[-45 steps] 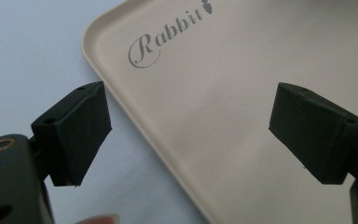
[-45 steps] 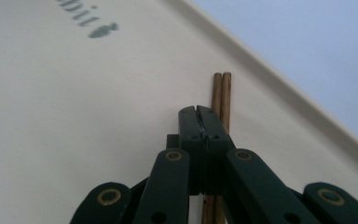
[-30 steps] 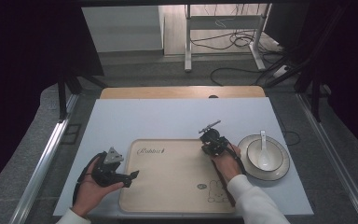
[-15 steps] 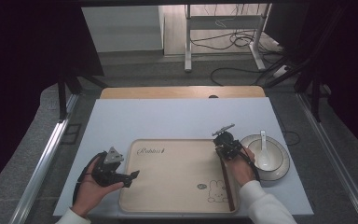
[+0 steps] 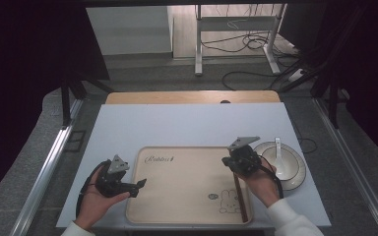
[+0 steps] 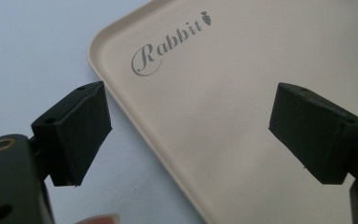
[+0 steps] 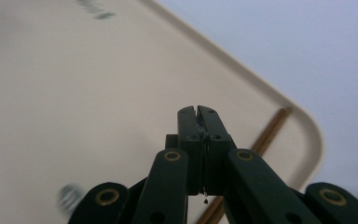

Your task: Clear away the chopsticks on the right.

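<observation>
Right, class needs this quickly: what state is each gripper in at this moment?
Left gripper: open, fingers wide apart over the tray's edge, holding nothing.
Right gripper: shut, nothing visible between its fingers.

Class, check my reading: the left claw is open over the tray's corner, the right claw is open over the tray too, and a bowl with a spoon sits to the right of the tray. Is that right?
One slip: the right claw is shut, its jaws pressed together, as the right gripper view shows. The rest holds: the left claw is open over the corner of the tray, and the bowl with its spoon sits right of the tray.

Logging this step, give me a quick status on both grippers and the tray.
Left gripper open, straddling the tray left rim. Right gripper shut, empty, over the tray's right side. Chopstick lies along the right rim; bowl with spoon sits off-tray.
</observation>
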A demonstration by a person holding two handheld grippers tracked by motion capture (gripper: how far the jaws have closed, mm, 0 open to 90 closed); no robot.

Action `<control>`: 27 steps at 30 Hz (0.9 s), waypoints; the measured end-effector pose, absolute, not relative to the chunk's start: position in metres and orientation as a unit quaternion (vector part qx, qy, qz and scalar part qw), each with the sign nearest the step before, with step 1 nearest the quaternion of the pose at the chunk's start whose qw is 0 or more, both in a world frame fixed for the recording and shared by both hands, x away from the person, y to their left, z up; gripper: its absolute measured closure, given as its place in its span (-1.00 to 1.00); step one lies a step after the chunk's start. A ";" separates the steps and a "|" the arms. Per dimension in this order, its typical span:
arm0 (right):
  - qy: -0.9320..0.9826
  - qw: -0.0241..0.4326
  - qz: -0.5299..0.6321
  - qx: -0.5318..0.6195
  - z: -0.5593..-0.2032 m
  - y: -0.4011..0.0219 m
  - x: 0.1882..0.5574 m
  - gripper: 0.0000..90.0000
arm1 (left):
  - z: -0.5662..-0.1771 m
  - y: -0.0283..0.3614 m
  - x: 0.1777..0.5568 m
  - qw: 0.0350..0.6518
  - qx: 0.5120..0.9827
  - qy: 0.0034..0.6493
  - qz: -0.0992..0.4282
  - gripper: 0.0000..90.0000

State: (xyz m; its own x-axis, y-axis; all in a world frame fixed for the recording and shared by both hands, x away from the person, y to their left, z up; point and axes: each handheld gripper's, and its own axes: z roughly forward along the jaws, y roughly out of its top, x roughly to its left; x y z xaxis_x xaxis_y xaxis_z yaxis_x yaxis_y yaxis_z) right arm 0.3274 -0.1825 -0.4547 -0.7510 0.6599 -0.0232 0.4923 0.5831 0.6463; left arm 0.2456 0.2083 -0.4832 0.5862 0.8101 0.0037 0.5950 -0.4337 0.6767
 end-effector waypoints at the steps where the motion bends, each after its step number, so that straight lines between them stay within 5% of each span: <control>1: 0.881 0.129 0.326 0.318 -0.452 -0.186 0.321 0.94 | -0.483 0.209 0.245 0.322 0.831 0.423 0.166 -0.71; 7: 0.864 0.119 0.380 0.308 -0.438 -0.223 0.293 0.75 | -0.481 0.209 0.242 0.326 0.829 0.421 0.170 -0.71; 8: 0.855 0.116 0.398 0.312 -0.436 -0.238 0.285 0.47 | -0.481 0.209 0.242 0.326 0.829 0.422 0.171 -0.71; 10: 0.842 0.125 0.414 0.321 -0.435 -0.253 0.279 0.26 | -0.482 0.210 0.243 0.326 0.827 0.424 0.171 -0.71; 27: 0.828 0.135 0.428 0.337 -0.446 -0.288 0.265 -0.19 | -0.482 0.211 0.242 0.327 0.826 0.426 0.174 -0.71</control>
